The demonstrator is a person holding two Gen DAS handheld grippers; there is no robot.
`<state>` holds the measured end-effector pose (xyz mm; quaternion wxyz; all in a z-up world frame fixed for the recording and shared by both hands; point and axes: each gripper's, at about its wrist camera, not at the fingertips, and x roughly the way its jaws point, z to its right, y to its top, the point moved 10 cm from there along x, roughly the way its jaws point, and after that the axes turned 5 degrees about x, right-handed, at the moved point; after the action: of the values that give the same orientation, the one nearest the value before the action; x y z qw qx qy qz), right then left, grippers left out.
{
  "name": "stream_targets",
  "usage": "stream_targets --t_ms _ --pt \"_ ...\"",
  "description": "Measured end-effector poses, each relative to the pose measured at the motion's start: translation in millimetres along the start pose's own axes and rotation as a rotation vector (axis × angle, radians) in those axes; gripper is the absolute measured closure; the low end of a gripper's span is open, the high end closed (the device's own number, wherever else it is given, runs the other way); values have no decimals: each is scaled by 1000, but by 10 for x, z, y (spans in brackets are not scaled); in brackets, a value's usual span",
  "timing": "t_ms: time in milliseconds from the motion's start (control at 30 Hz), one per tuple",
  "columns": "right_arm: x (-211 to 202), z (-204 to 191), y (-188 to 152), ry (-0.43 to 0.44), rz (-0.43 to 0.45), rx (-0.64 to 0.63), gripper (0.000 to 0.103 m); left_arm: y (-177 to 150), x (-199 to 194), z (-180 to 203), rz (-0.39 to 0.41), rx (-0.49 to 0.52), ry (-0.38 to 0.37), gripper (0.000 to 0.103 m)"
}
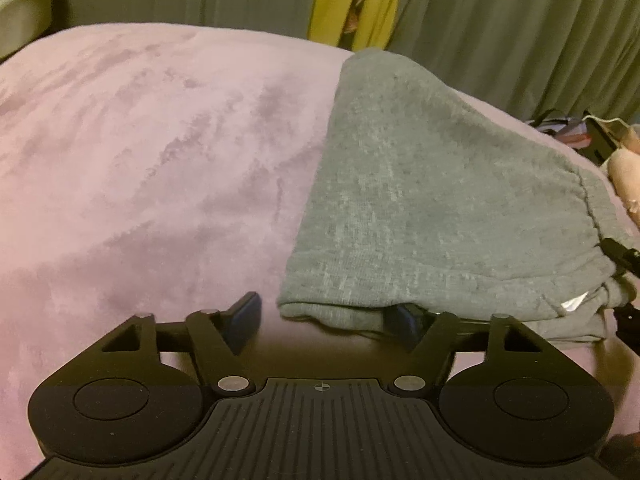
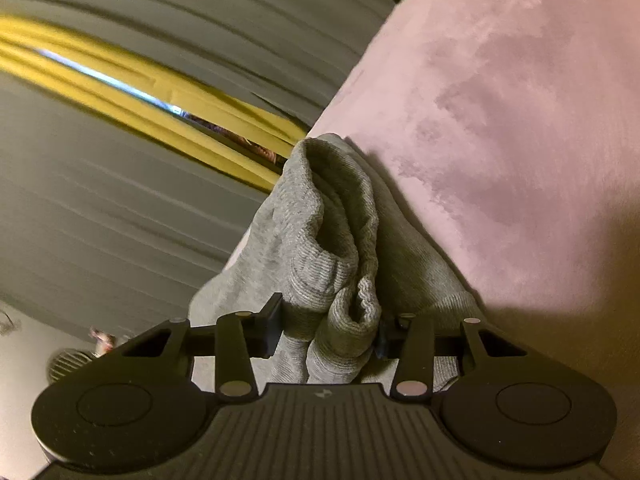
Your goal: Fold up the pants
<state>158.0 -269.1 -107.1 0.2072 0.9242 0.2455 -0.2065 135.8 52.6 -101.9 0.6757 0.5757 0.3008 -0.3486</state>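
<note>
Grey knit pants point(image 1: 420, 184) lie folded on a pink blanket point(image 1: 140, 160), reaching from the bed's far edge to the near right. My left gripper point(image 1: 326, 320) stands open at their near left corner. Its left finger point(image 1: 244, 320) is clear of the cloth, and its right finger point(image 1: 406, 320) is tucked under the folded edge. In the right wrist view, my right gripper point(image 2: 330, 328) is shut on a bunched, ribbed end of the pants point(image 2: 336, 264), which fills the gap between its fingers. The blanket point(image 2: 520, 120) lies to the right of it.
Grey curtains point(image 1: 500, 20) with a yellow strip point(image 1: 328, 0) hang behind the bed. Clutter and pink objects point(image 1: 624, 184) sit past the bed's right side. A grey-green cushion point(image 1: 24, 12) stands at the far left. The floor point(image 2: 24, 360) shows at the lower left.
</note>
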Motion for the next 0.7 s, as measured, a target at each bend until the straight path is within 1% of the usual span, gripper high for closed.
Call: stream_targets --t_ms 67,100,233,400,467,533,567,600,633,700 --pt "-21 -36 -9 -11 6 -29 62 4 -3 17 2 5 -1 36" --pt "-31 -58 -12 -19 9 -44 62 6 -8 24 4 8 -4 40" --pt "-83 -156 -35 -44 17 -107 63 16 -50 20 9 7 -7 44" --pt "-203 -259 -81 -44 25 -193 63 30 -87 -48 10 -31 -20 46" --pt "-192 -198 -82 -66 2 -196 63 31 -92 -83 5 -49 -19 44" --pt "-172 -91 -68 -99 -26 -155 61 30 -113 -128 -3 -67 -12 37" --pt "-177 -48 -54 -106 -29 -138 59 28 -143 -169 -7 -80 -2 35" --pt "-210 -19 -24 -129 -17 -145 53 31 -184 -222 -9 -91 4 32" --pt "-250 -22 -8 -149 -3 -171 49 32 -239 -270 -5 -104 9 28" --pt "-360 -85 47 -191 43 -258 45 64 -379 -389 38 -131 25 23"
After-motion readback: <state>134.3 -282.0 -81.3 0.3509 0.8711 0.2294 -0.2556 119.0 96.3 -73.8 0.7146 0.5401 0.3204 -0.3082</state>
